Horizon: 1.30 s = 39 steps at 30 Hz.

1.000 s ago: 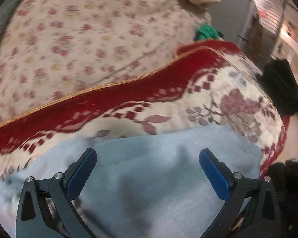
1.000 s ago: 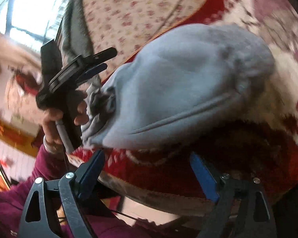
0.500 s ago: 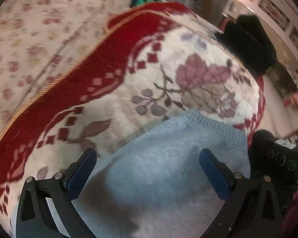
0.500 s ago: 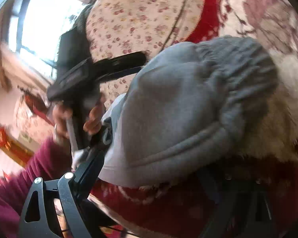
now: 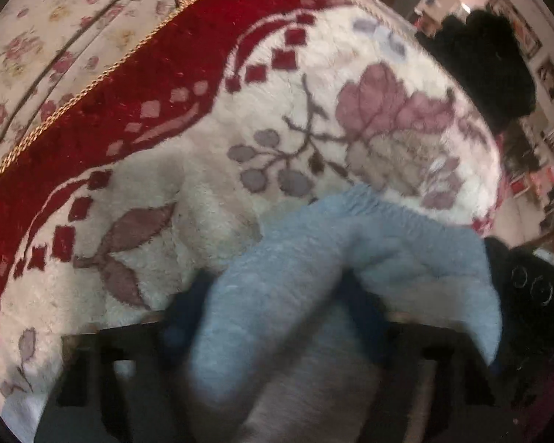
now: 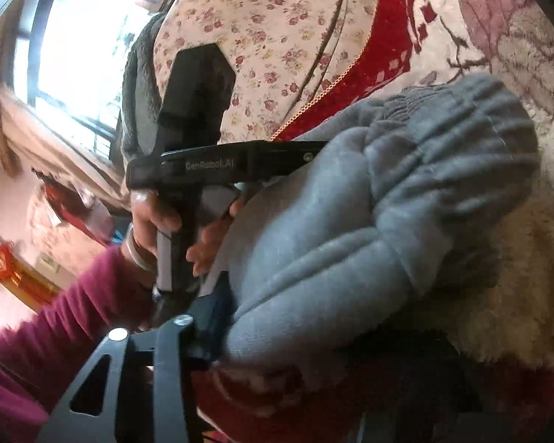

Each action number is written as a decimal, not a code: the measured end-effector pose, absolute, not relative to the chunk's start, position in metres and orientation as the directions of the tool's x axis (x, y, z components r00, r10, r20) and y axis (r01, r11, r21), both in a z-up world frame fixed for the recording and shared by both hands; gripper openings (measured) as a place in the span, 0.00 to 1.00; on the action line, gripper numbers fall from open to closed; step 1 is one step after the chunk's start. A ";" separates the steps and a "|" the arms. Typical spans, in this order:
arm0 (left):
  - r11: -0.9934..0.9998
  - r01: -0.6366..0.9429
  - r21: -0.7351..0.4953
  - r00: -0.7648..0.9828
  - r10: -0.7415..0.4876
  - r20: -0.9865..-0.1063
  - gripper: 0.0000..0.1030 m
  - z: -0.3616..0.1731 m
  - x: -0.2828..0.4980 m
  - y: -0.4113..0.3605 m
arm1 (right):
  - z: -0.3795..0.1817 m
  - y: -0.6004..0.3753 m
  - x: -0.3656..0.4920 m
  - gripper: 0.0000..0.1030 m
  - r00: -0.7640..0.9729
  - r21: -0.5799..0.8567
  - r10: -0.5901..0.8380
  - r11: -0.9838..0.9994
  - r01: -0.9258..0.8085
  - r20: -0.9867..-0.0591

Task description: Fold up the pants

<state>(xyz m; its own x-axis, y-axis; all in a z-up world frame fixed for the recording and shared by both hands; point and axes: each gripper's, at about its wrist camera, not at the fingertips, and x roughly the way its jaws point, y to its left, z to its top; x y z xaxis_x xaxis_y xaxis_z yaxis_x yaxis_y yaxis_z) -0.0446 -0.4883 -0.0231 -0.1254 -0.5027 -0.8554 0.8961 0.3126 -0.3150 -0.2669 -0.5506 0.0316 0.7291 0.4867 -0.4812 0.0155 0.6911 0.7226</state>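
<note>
The pants are light grey-blue fleece, bunched on a red and cream floral blanket (image 5: pixel 277 118). In the left wrist view a fold of the pants (image 5: pixel 277 288) is pinched between the blue pads of my left gripper (image 5: pixel 273 313), which is shut on it. In the right wrist view the pants (image 6: pixel 351 229) lie folded with the gathered waistband (image 6: pixel 443 136) at the upper right. My right gripper (image 6: pixel 314 336) has closed in on the near edge of the cloth; its right finger is blurred and dark. The left gripper (image 6: pixel 306 147) shows there too, held in a hand.
A cream sheet with small red flowers (image 5: pixel 55 37) covers the bed beyond the blanket. A black fuzzy object (image 5: pixel 487 70) sits at the far right. A bright window (image 6: pixel 85 37) is at the left of the right wrist view. The person's maroon sleeve (image 6: pixel 55 332) is at lower left.
Both grippers were open over the pants. The left one has now closed on a fold of cloth and lifted it; the right one has moved in and closed on the near edge.
</note>
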 end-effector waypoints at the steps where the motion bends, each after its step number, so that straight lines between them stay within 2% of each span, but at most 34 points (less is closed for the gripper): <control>1: 0.304 0.900 -0.313 -0.124 -0.509 -0.852 0.40 -0.019 -0.046 -0.486 | 0.037 -0.547 -0.267 0.42 0.730 0.699 0.476 0.716 0.003 -0.490; 4: 0.297 0.913 -0.280 -0.091 -0.521 -0.849 0.32 -0.007 -0.055 -0.478 | 0.054 -0.543 -0.266 0.38 0.739 0.676 0.474 0.736 -0.033 -0.480; 7: 0.306 0.905 -0.295 -0.081 -0.557 -0.826 0.30 0.005 -0.055 -0.466 | 0.070 -0.536 -0.266 0.35 0.743 0.646 0.465 0.761 -0.057 -0.481; 18: 0.334 0.898 -0.287 0.025 -0.689 -0.724 0.30 0.085 -0.048 -0.409 | 0.130 -0.499 -0.253 0.31 0.762 0.553 0.486 0.808 -0.205 -0.428; 26: 0.415 0.870 -0.268 0.166 -0.756 -0.633 0.28 0.151 -0.028 -0.318 | 0.178 -0.439 -0.223 0.29 0.747 0.451 0.524 0.828 -0.335 -0.408; 29: 0.458 0.842 -0.284 0.226 -0.778 -0.586 0.28 0.168 -0.013 -0.262 | 0.192 -0.408 -0.212 0.29 0.728 0.401 0.551 0.824 -0.400 -0.407; 34: 0.563 0.765 -0.312 0.335 -0.762 -0.555 0.25 0.170 0.013 -0.169 | 0.199 -0.342 -0.190 0.29 0.696 0.301 0.565 0.825 -0.478 -0.443; 35: 0.581 0.750 -0.316 0.350 -0.754 -0.555 0.24 0.167 0.014 -0.158 | 0.197 -0.331 -0.187 0.29 0.723 0.281 0.562 0.827 -0.486 -0.402; 39: 0.716 0.607 -0.344 0.444 -0.665 -0.600 0.24 0.130 0.025 -0.077 | 0.180 -0.262 -0.163 0.29 0.680 0.176 0.551 0.822 -0.541 -0.484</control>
<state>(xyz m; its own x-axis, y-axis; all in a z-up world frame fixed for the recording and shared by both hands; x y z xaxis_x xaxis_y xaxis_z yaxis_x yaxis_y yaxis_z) 0.0254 -0.0766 0.1296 0.4444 -0.6652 -0.6000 0.6071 0.7162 -0.3443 -0.1626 -0.2624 0.1800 0.6798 0.5507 -0.4843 -0.5411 0.8224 0.1757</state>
